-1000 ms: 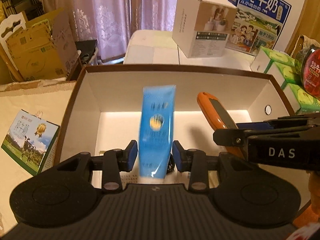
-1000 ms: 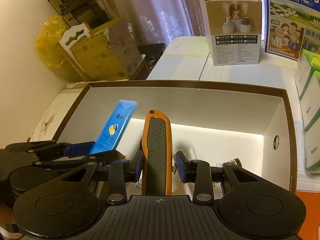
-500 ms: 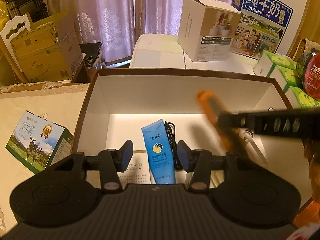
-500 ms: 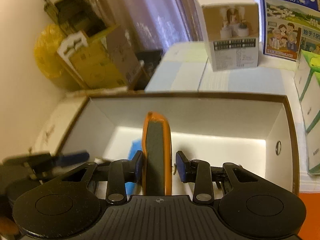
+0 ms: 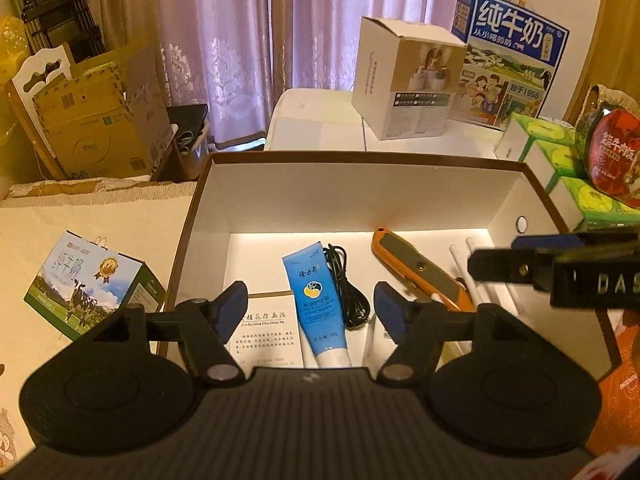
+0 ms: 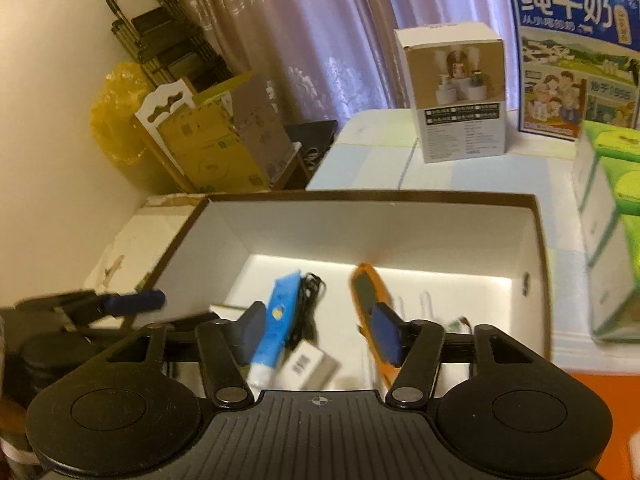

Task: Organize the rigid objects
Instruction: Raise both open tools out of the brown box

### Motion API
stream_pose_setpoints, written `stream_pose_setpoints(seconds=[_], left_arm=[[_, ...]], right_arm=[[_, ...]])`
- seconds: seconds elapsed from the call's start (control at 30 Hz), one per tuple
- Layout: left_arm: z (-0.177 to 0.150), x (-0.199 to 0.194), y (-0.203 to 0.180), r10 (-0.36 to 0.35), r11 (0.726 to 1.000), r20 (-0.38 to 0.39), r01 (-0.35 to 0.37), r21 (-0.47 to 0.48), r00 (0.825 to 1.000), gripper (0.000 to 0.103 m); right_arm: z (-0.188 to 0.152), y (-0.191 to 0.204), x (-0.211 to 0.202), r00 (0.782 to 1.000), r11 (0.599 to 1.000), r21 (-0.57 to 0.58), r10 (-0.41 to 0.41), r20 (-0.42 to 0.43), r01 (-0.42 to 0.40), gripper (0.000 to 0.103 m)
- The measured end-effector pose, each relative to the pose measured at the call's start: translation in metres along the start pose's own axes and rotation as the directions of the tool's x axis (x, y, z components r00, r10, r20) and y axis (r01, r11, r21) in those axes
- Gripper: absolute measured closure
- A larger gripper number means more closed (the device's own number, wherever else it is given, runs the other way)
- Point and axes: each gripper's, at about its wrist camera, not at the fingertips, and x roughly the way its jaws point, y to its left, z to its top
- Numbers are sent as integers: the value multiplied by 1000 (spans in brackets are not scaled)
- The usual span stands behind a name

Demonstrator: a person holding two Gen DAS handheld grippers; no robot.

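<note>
Now both my left claw point(image 5: 310, 312) and right claw point(image 6: 320, 334) gape empty over the box point(image 5: 360, 158), so I'd lift straight clear, probably avoiding the near tube point(image 5: 316, 300) and knife point(image 5: 420, 272).

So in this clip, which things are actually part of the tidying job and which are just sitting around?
Part of the job:
- open box
- blue tube lying in it
- orange utility knife lying in it
- black cable, leaflet, white sticks also inside
- left gripper and right gripper, both open

Just lying about:
- milk carton
- white carton
- blue milk case
- green boxes
</note>
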Motion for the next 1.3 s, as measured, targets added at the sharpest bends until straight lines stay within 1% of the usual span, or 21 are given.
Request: stream_pose_setpoints(seconds=[0.17, 0.4, 0.8, 1.3], left_arm=[[-3, -17, -8, -5, 1000, 28, 5, 12, 1000, 32], [-13, -41, -25, -23, 999, 49, 21, 26, 999, 32], [-42, -82, -63, -56, 998, 55, 54, 43, 997, 32], [-82, -113, -124, -102, 991, 18, 100, 84, 995, 32]], right_arm=[[-13, -3, -17, 1000, 1000, 3, -27, 12, 27, 36], [-28, -5, -47, 998, 999, 7, -48, 46, 48, 32], [-61, -17, -101, 996, 998, 32, -52, 76, 50, 31], [-113, -47, -156, 996, 996, 60, -66, 53, 62, 30]])
